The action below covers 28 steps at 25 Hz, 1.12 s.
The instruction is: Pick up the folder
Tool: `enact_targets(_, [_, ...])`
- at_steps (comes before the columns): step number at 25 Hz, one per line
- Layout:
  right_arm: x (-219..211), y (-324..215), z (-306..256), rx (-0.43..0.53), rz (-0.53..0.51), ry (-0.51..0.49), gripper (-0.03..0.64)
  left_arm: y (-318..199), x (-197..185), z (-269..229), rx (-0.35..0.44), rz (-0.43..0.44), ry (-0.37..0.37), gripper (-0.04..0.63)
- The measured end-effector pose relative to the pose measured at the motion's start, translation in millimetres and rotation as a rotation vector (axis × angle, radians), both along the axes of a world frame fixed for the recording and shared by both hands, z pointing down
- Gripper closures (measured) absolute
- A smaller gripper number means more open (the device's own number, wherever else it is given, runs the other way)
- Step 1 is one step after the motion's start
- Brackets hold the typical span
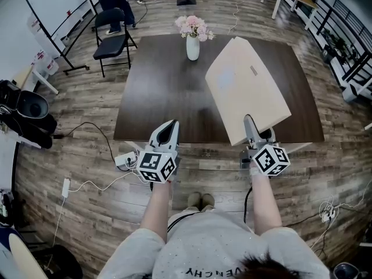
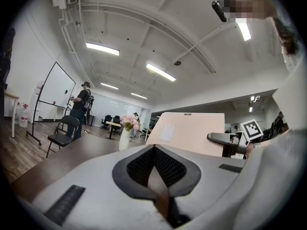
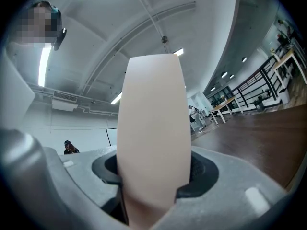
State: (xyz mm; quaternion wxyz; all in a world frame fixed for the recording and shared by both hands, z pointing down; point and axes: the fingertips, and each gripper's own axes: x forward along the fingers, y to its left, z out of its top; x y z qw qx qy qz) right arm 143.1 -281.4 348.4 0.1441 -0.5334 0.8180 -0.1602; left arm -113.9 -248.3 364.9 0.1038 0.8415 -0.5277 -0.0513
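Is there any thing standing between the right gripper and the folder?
Nothing visible does. The right gripper is shut on the near edge of the folder, which tilts up over the table; the vase stands apart.

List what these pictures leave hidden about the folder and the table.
- Head view: the folder covers the table beneath; whether its far edge touches it cannot be told.
- Head view: the folder's label is too small to read.
- Right gripper view: the folder fills the middle, hiding what lies ahead.
- Head view: the right gripper shows one jaw only; the folder hides the other.
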Motion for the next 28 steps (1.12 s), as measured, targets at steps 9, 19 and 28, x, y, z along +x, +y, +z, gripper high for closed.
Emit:
enact_targets(9, [-1.8, 1.8, -9.0, 0.020, 0.007, 0.015, 0.344, -0.4, -5.8, -7.7, 0.012, -0.008, 0.007, 0.597])
enact_targets(19, [-5.8, 4.4, -18.9, 0.049, 0.008, 0.043, 0.344, 1.1, -8.8, -15.9, 0.026, -0.007, 0.017, 0.597])
enact_targets(28, [3.0, 6.1, -27.9, 0.063, 0.026, 0.074, 0.344, -1.0, -13.9, -26.6, 0.034, -0.022, 0.015, 0.597])
